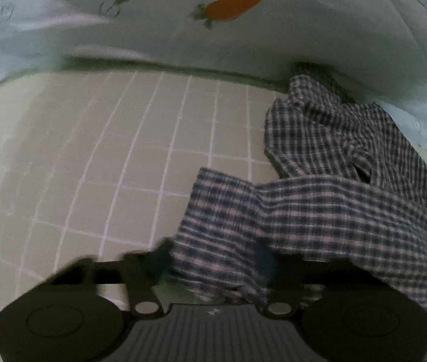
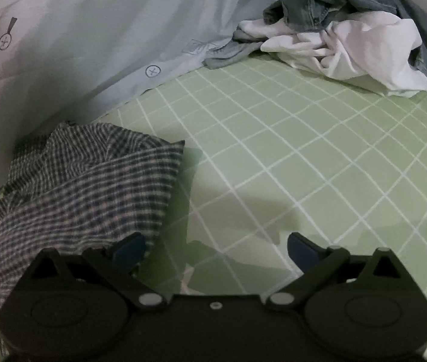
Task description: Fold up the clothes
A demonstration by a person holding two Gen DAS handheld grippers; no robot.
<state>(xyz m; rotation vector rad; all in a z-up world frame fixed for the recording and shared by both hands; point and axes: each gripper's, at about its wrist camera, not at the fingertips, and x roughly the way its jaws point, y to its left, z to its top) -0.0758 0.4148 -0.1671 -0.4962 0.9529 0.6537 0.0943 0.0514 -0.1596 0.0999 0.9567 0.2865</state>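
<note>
Left gripper [image 1: 213, 256]: jaws wide apart, checked garment [image 1: 318, 199] draped between them, grip undeterminable. Right gripper [image 2: 216, 249]: spread wide, empty, just beside same garment. Garment crumpled on green grid sheet [image 2: 303, 157], against pale quilt [image 2: 108, 30].

Each hand-held gripper [image 2: 216, 247] is matte black with round housings, pale pivot screws and blue fingertips [image 2: 299, 249]; the left [image 1: 213, 256] has a ribbed centre.
</note>
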